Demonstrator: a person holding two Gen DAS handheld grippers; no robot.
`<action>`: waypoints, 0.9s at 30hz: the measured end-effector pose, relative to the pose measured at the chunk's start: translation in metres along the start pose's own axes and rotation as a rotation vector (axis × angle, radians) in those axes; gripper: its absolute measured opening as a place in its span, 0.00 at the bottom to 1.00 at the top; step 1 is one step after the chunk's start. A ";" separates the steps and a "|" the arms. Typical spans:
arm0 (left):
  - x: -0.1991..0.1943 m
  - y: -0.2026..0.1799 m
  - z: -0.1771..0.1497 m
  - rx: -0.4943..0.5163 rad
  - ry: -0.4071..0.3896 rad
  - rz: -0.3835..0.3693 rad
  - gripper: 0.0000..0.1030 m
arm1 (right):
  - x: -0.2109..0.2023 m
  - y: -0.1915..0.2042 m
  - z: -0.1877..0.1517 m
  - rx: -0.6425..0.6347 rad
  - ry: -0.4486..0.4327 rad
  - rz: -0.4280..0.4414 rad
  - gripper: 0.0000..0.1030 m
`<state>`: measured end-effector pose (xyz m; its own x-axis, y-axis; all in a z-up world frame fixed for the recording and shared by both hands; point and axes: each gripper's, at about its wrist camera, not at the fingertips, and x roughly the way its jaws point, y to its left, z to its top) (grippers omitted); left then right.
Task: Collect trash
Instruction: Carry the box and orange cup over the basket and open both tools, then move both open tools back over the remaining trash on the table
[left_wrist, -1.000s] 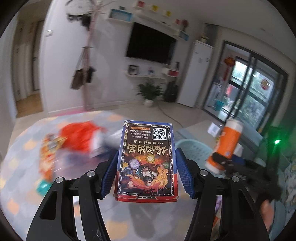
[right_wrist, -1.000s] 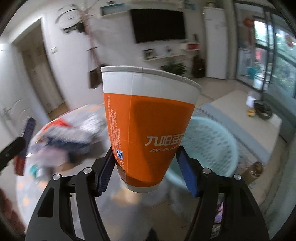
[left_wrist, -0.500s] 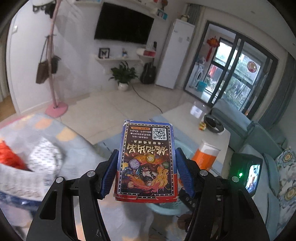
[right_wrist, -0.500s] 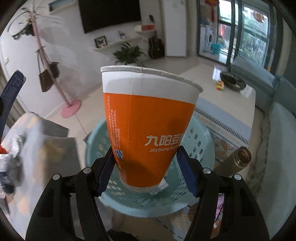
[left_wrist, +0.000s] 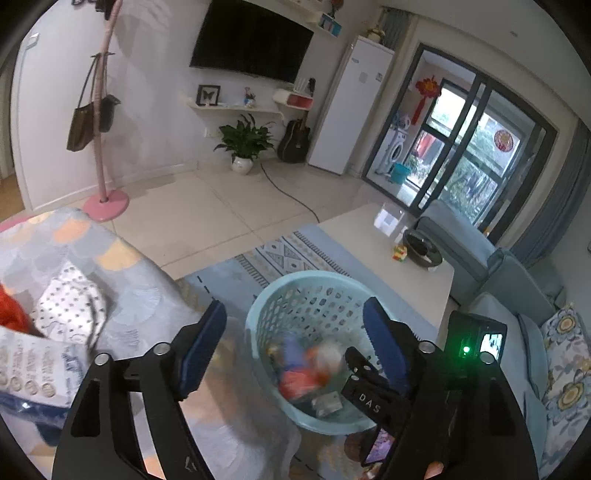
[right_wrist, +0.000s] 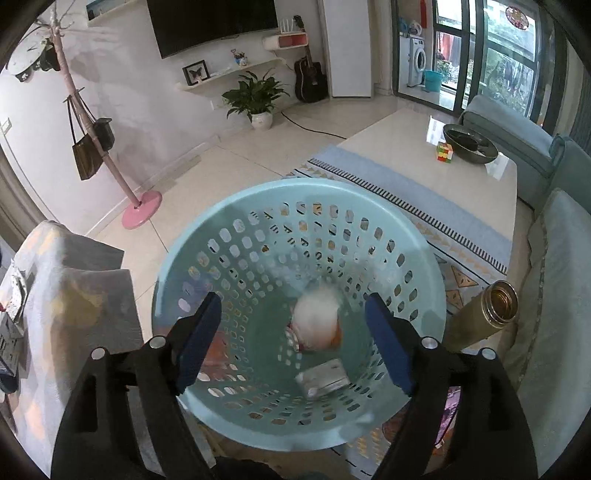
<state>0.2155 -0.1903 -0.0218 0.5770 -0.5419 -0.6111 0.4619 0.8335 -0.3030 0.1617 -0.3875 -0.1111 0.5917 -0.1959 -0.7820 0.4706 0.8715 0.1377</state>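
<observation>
A light blue perforated basket stands on the rug below both grippers. My left gripper is open and empty above its near left rim. My right gripper is open and empty right over the basket. The orange and white paper cup is blurred inside the basket. The blue and red card box is blurred inside it too. A small silver packet lies on the basket floor.
A table with a patterned cloth holds more litter at the left. A brass flask stands right of the basket. A white coffee table, sofa and pink coat stand surround it.
Both grippers swung from the table to over the basket and opened. The card box and the paper cup left the jaws and dropped into the basket.
</observation>
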 end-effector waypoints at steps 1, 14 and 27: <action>-0.008 0.002 0.000 -0.004 -0.010 0.001 0.74 | -0.003 0.001 0.000 -0.001 -0.004 0.000 0.74; -0.141 0.015 -0.016 -0.017 -0.198 0.040 0.80 | -0.103 0.048 -0.017 -0.100 -0.141 0.157 0.80; -0.244 0.070 -0.053 -0.123 -0.319 0.140 0.83 | -0.195 0.126 -0.061 -0.285 -0.274 0.341 0.89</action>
<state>0.0714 0.0066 0.0675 0.8192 -0.4113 -0.3997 0.2898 0.8983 -0.3303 0.0660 -0.2127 0.0215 0.8481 0.0429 -0.5282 0.0472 0.9866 0.1560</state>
